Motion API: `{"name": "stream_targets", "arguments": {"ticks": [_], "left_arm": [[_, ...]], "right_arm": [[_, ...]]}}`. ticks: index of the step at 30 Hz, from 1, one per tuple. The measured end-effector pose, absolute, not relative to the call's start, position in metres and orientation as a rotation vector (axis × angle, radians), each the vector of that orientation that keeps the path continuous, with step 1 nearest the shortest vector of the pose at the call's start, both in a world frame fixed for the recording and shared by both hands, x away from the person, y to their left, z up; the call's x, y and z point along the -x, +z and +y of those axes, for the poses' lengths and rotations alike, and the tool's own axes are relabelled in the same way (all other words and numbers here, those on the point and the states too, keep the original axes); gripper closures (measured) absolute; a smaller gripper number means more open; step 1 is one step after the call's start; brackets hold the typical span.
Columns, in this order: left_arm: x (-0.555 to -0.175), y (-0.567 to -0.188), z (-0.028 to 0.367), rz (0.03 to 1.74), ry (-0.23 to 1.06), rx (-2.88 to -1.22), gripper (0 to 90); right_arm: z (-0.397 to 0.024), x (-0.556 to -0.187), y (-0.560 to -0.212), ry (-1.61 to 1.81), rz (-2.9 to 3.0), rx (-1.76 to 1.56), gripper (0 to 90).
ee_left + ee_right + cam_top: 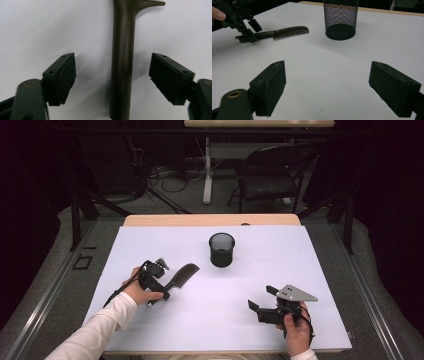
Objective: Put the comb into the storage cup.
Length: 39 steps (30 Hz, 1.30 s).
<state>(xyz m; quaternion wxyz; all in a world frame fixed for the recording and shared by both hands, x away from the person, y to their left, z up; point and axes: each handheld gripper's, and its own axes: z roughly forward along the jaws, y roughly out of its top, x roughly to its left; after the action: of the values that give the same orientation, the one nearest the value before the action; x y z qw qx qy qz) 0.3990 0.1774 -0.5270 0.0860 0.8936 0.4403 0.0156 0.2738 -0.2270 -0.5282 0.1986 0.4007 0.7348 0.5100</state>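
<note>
The left gripper [161,279] stands at the near left of the sheet [280,270], its jaws apart on both sides of the comb [181,275] handle without pressing it. In the left gripper view the comb [122,62] is cut off at the top, so its teeth are hidden there. The comb lies flat, its teeth end pointing far and right toward the cup [221,249]. The mesh cup stands upright past the middle, well apart from the comb. The right gripper [267,301] rests at the near right, jaws wide with nothing between them. Bare sheet lies open between the two grippers. The table [210,220] shows its wooden edge at the far side.
</note>
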Motion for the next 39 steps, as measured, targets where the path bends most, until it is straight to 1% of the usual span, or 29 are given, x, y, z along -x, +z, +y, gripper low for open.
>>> {"name": "stream_targets", "arguments": {"ticks": [1,2,4,9,13,15,19,23,29,31,32,39], "left_arm": [[-0.3989,-0.5267,0.1770,1.310,0.051,-2.668,24.5],[-0.3985,-0.5267,0.1759,1.313,0.057,-2.677,28.3],[-0.3986,-0.5265,0.1755,1.309,0.067,-2.697,32.7],[-0.3982,-0.5273,0.1746,1.302,0.068,-2.708,40.3],[-0.3988,-0.5268,0.1746,1.304,0.048,-2.708,43.4],[-0.3986,-0.5261,0.1740,1.299,0.058,-2.709,46.5],[-0.3990,-0.5262,0.1737,1.306,0.052,-2.696,49.4],[-0.3983,-0.5258,0.1727,1.301,0.070,-2.703,50.1],[-0.3967,-0.5256,0.1703,1.287,0.080,-2.713,55.3],[-0.3966,-0.5255,0.1696,1.287,0.065,-2.711,56.7],[-0.3968,-0.5252,0.1692,1.285,0.063,-2.715,59.0],[-0.3997,-0.5250,0.1697,1.316,0.033,-2.705,60.1]], "right_arm": [[-0.2271,-0.2738,-0.5283,1.427,2.056,-1.120,14.0],[-0.2271,-0.2737,-0.5283,1.427,2.056,-1.120,14.0],[-0.2271,-0.2738,-0.5283,1.426,2.058,-1.119,14.0],[-0.2270,-0.2737,-0.5284,1.427,2.058,-1.119,14.0],[-0.2268,-0.2740,-0.5287,1.427,2.061,-1.118,14.0],[-0.2268,-0.2740,-0.5287,1.427,2.061,-1.117,14.0],[-0.2270,-0.2738,-0.5286,1.423,2.065,-1.121,14.0],[-0.2269,-0.2739,-0.5287,1.426,2.062,-1.116,14.0],[-0.2271,-0.2739,-0.5287,1.423,2.064,-1.116,14.0],[-0.2270,-0.2738,-0.5287,1.423,2.064,-1.116,14.0],[-0.2271,-0.2738,-0.5286,1.422,2.068,-1.116,14.0],[-0.2271,-0.2737,-0.5286,1.422,2.071,-1.117,14.0]]}}
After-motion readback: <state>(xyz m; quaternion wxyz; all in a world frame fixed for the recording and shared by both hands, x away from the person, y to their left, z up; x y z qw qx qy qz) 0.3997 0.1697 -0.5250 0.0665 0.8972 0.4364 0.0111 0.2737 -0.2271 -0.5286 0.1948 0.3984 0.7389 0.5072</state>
